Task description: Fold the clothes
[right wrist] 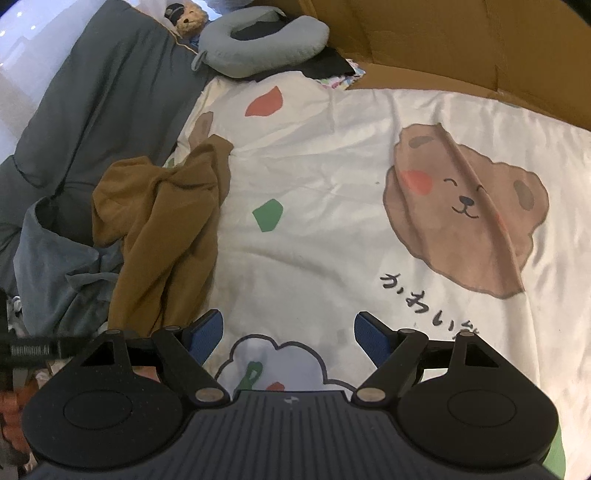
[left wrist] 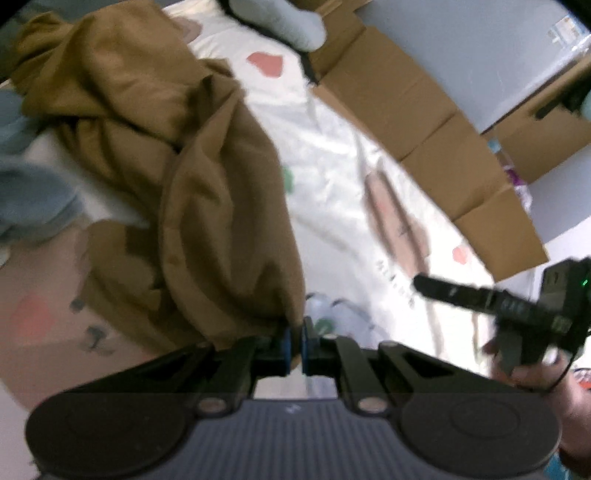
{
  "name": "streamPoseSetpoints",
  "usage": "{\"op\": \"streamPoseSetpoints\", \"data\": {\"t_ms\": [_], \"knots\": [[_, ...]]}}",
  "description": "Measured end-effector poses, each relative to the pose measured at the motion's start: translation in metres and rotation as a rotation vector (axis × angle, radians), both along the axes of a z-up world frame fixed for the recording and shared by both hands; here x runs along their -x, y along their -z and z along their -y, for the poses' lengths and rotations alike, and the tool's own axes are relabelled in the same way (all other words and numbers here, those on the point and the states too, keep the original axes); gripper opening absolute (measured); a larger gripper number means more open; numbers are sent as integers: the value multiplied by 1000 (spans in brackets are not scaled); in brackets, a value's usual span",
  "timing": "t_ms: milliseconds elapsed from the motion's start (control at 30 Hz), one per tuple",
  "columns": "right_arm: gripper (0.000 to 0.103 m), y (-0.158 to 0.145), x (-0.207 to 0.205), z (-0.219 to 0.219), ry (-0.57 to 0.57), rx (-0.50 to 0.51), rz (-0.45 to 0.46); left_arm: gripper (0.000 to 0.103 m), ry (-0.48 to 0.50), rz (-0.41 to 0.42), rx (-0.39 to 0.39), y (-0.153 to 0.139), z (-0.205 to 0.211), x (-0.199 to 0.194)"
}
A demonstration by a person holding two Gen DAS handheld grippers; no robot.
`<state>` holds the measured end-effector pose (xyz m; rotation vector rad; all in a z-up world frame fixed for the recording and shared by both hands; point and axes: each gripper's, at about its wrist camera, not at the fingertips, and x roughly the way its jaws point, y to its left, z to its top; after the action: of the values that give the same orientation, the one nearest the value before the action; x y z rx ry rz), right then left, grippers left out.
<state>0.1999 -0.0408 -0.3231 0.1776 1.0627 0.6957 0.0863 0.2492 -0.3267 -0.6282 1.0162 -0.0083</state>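
Note:
A brown garment (left wrist: 207, 192) is bunched on the white printed sheet (left wrist: 332, 155), with one edge drawn up to my left gripper (left wrist: 295, 345). Its blue pads are shut on that edge. In the right wrist view the same garment (right wrist: 166, 229) lies crumpled at the left of the sheet (right wrist: 325, 177). My right gripper (right wrist: 288, 334) stands open over the sheet to the right of the garment, with nothing between its pads. One of the right gripper's fingers (left wrist: 443, 290) shows at the right of the left wrist view, held by a hand.
A blue-grey garment (right wrist: 55, 258) and a dark grey duvet (right wrist: 103, 103) lie left of the brown garment. A grey neck pillow (right wrist: 258, 44) and a teddy bear (right wrist: 190, 18) sit at the far end. Flattened cardboard (left wrist: 424, 122) borders the sheet's right side.

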Motion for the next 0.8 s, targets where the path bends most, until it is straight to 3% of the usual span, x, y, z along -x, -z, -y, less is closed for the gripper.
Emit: {"op": "streamPoseSetpoints", "data": {"t_ms": [100,233,300,367,433,633,733,800], "knots": [[82,1,1,1,-1,0,-3,6,-25,-11,-2,-9,-8,5],[82,3,3,2,-2,1,-5,17,-50,19,-70,-32,-11,2],[83,3,2,4,6,-2,-11,26,-62,50,-105,-44,-13,-3],[83,3,2,5,11,-5,-13,47,-74,82,-150,-54,-19,-13],[83,3,3,7,12,-5,-9,51,-86,109,-195,-61,-23,-24],[83,3,2,9,15,2,-5,59,-108,114,-285,-53,-33,-53],[83,3,1,11,23,4,-6,71,-92,120,-327,-48,-37,-70],[83,5,1,12,33,5,-4,71,-85,109,-354,-42,-40,-80]]}}
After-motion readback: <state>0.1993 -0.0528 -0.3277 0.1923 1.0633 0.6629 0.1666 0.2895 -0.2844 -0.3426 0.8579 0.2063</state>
